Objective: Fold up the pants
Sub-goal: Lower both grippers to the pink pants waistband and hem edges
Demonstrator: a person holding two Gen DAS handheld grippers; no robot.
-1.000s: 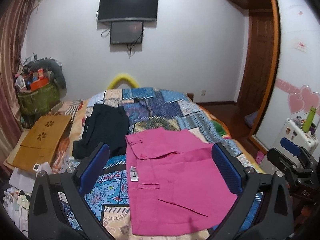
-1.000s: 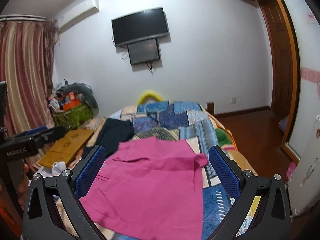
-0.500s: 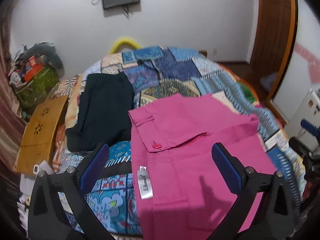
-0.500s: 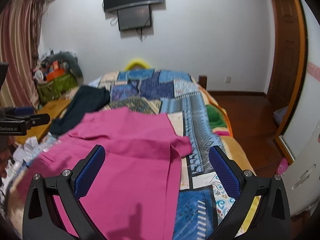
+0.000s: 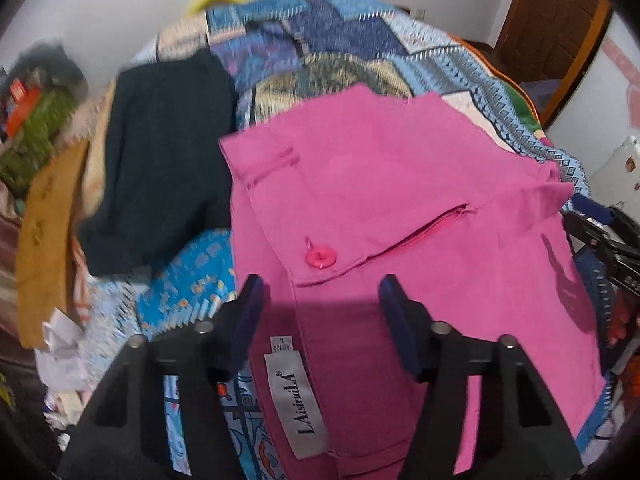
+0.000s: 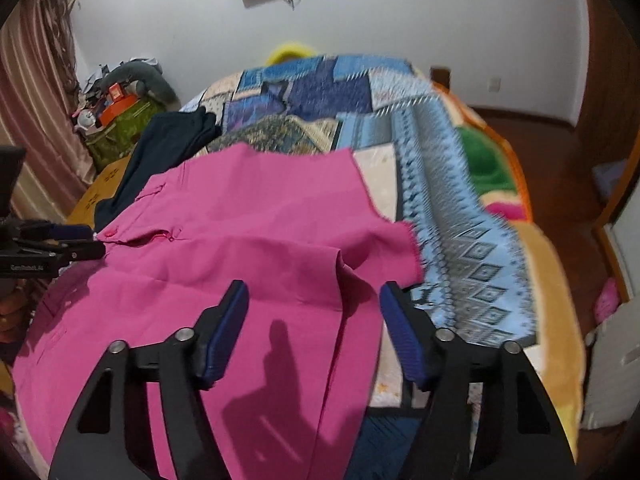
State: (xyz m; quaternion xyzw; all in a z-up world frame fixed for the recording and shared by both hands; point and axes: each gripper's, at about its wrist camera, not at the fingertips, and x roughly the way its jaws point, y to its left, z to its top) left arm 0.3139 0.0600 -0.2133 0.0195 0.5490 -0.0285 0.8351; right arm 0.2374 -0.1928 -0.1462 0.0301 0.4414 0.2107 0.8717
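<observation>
Reaching for the pink pants
Our left claw and right claw gape empty above them; pinching one layer would spoil our fold.

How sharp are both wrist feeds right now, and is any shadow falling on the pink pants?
Left wrist view: edges motion-blurred, the pink cotton pants and white brand label readable, gripper shadow below the button. Right wrist view: patchwork quilt smeared, gripper shadow across the pants' near end.

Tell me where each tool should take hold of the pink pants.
Probably the waistband edge of the pink pants: left tool coming from the near side by the button, right tool at the loose right edge. Both edges lie free on the quilt.
</observation>
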